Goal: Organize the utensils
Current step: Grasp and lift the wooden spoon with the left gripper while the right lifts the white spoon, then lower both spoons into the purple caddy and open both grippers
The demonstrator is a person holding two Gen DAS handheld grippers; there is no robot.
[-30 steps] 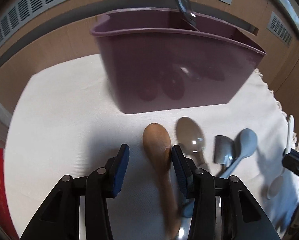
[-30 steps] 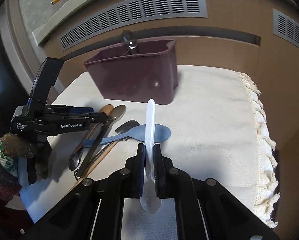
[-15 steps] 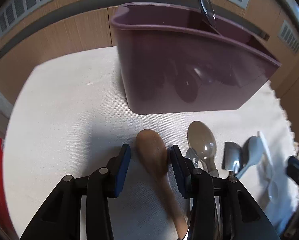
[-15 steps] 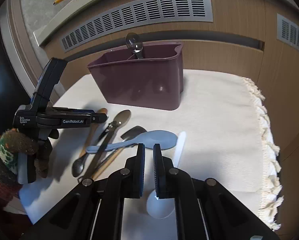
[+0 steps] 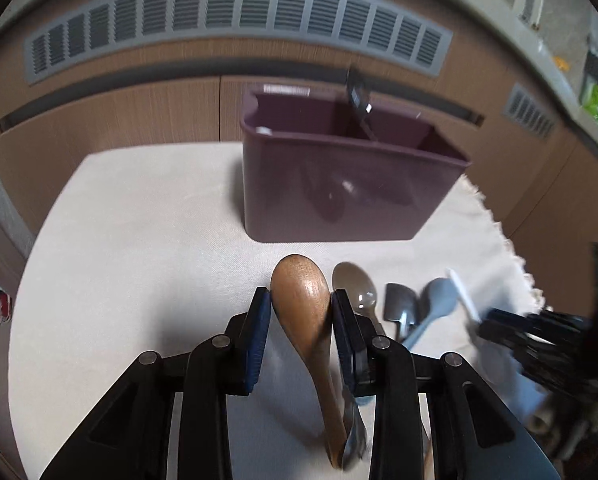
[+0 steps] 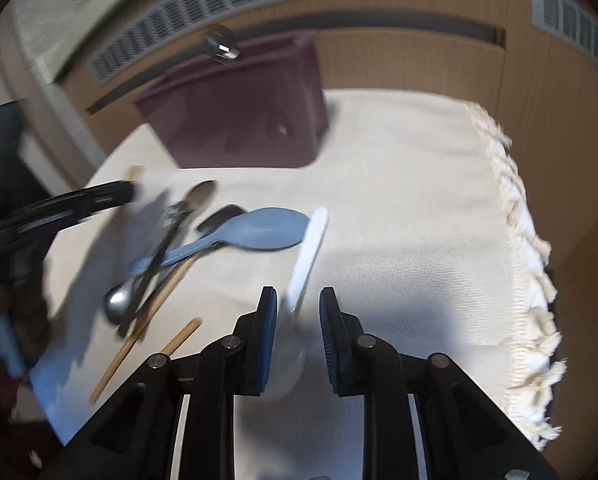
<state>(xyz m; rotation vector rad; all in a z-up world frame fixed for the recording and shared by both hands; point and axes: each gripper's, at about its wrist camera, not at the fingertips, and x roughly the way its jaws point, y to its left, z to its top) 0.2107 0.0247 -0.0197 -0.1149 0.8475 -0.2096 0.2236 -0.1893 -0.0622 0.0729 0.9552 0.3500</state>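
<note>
Left claw (image 5: 301, 306): over the preceding second its pads had closed from a wide gap to contact on both sides of the wooden spoon (image 5: 305, 312), gripping it at the bowl. The spoon's handle ran back under the claw, and the bowl appeared raised off the cream cloth (image 5: 147, 240), though lift height could not be confirmed. The grasp on this utensil was therefore judged complete.

Right claw (image 6: 298, 312): a second earlier it had clamped the white plastic spoon (image 6: 309, 252); now its pads stood apart with a clear gap on each side, holding nothing. The white spoon lay on the cloth, its handle pointing away from the claw toward the light blue spoon (image 6: 259, 230), its bowl between the open pads. This utensil had been released on the worktop, not delivered.

The maroon caddy (image 5: 339, 184) stood upright on the cloth beyond the loose utensils, with one metal spoon (image 5: 357, 94) already standing in it. A metal spoon (image 5: 355, 290), a dark spatula (image 5: 397, 308) and the blue spoon remained beside the left claw.

Task status: early. The next move was judged to be carrying the wooden spoon over the caddy rim.
</note>
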